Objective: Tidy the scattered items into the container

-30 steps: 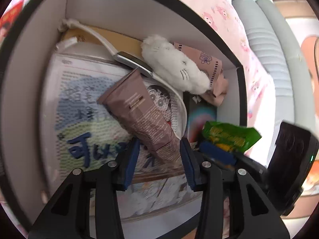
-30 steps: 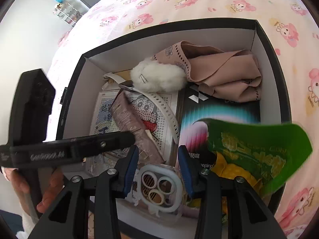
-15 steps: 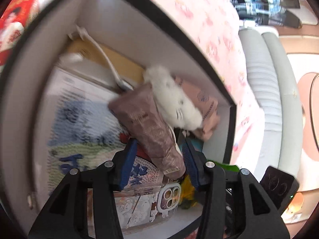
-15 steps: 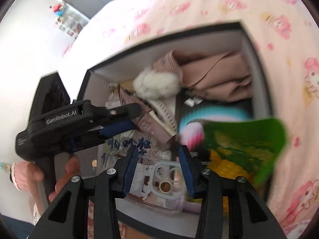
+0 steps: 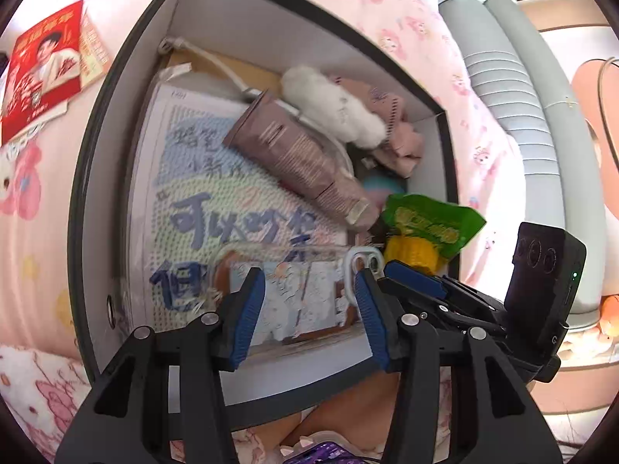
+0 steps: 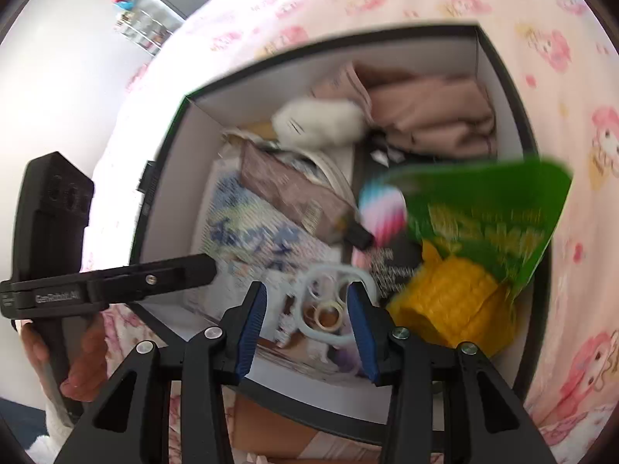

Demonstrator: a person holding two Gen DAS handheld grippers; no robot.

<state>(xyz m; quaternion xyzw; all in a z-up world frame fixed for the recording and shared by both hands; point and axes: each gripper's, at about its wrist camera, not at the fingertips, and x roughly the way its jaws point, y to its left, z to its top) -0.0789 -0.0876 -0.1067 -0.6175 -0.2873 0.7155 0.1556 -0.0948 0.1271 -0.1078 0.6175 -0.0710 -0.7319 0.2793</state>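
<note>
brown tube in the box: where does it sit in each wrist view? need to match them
Left wrist: the brown tube lies slantwise at centre, cap toward lower right, over the printed sheet.
Right wrist: brown tube left of centre, cap pointing lower right toward the green packet.
Shared landmark: the white plush just beyond the tube's flat end.
</note>
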